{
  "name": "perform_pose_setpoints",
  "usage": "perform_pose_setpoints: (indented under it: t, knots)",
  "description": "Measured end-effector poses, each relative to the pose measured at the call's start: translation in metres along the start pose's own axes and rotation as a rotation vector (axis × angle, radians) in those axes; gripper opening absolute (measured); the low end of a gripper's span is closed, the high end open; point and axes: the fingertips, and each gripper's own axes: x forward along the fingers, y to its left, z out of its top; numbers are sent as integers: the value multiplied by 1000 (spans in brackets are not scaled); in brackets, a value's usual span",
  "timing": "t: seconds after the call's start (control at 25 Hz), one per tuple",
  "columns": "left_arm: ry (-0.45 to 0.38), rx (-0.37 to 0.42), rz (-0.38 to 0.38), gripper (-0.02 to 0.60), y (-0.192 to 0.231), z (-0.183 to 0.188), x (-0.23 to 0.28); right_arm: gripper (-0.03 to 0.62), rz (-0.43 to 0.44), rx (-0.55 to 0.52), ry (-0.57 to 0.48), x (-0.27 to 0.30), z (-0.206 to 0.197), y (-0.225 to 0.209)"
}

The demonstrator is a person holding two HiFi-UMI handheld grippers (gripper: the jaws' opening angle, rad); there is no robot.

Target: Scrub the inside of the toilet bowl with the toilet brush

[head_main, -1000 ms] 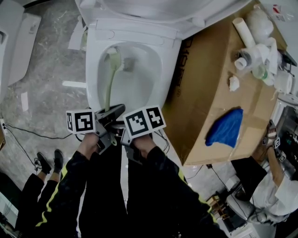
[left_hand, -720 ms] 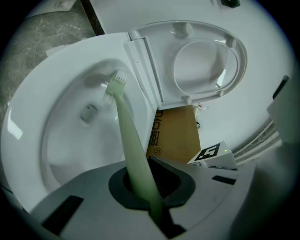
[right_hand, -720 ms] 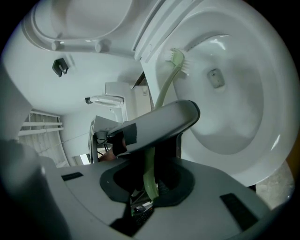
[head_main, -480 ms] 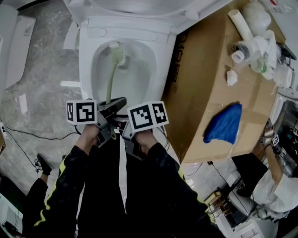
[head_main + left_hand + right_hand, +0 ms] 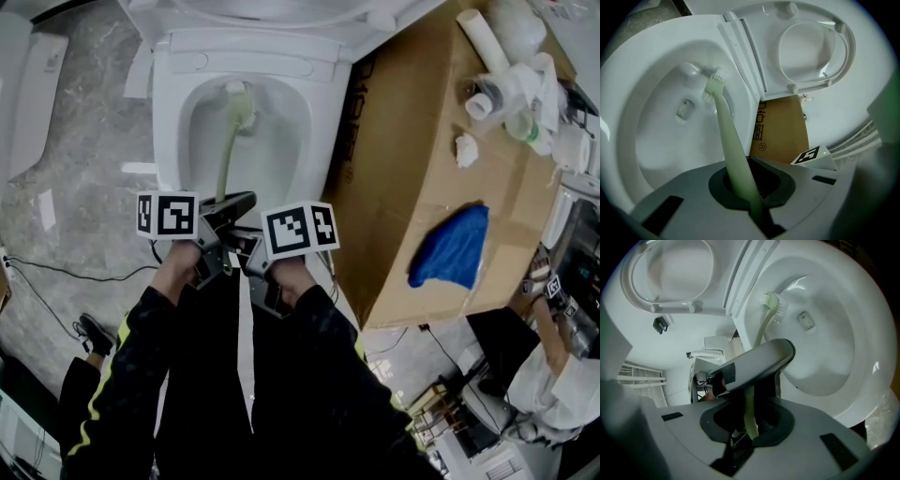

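1. Toilet bowl (image 5: pixel 167 141): white and open at the top. The seat and lid (image 5: pixel 811 51) stand raised behind the bowl.

2. Cardboard box (image 5: pixel 441 169): lies flat, just beside the bowl on its right side.

3. Left gripper (image 5: pixel 750 190): positioned at the front edge of the bowl. Its jaws are closed around the pale green handle of the toilet brush (image 5: pixel 225 155).

4. Right gripper (image 5: pixel 751 423): positioned at the front edge of the bowl, just beside the left gripper and slightly behind it. Its jaws are also clamped on the brush handle, further from the bristles than the left gripper's hold.

5. Toilet brush: the handle runs from the two grippers at the front edge down into the bowl. The bristle head lies against the inner wall at the rear of the bowl, below the rim.

6. Blue cloth (image 5: pixel 455 248): rests on the box, well to the right of the bowl.

7. White pipe fittings (image 5: pixel 502 80): clustered on the far corner of the box, well apart from the bowl.
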Motion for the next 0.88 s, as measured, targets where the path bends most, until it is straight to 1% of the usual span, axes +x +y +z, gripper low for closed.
perform_pose_setpoints:
  t: [0.12,0.36,0.48,0.72,0.88]
  knots:
    - [1,-23,-10,11,5,1,4,64,-4,24,-9,1,4,-6]
    - [14,-32,21,11,22,8,9,64,6,49,-20,8,15,-16]
    - [31,-24,37,11,29,12,14,64,15,63,-38,10,22,-21]
    - [66,-21,27,11,31,11,27,64,24,96,-70,6,28,-29]
    - [116,-8,34,11,30,7,35,64,39,132,-116,0,31,-32]
